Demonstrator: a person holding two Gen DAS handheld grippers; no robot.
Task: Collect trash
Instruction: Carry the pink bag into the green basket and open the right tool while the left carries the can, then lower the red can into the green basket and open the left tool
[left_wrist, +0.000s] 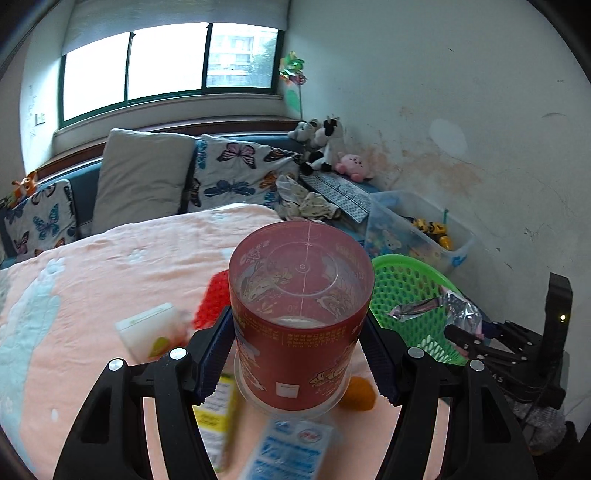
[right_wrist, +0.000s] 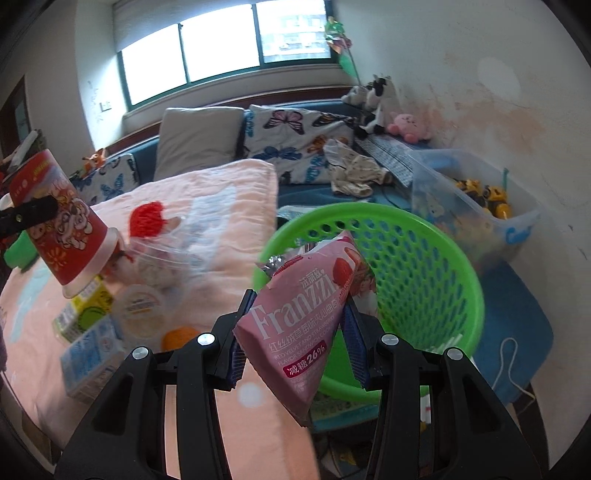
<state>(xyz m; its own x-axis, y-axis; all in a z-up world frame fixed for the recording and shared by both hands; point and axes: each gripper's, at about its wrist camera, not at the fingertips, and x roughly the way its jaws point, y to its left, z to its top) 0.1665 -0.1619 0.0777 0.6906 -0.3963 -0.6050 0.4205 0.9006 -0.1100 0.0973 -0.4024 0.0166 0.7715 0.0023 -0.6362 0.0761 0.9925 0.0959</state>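
Left gripper (left_wrist: 301, 354) is clamped around a red paper cup (left_wrist: 299, 310) held upside down above the pink blanket (left_wrist: 110, 266) — right gripper (right_wrist: 295, 332) pinches a pink Franzzi wrapper (right_wrist: 306, 325), with the green basket (right_wrist: 424, 266) just ahead of its fingers.

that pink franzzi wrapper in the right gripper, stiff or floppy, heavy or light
Probably floppy: the Franzzi wrapper looks creased and flattened between the right gripper fingers. Likely light, since it seems empty. Its glossy film may slip.
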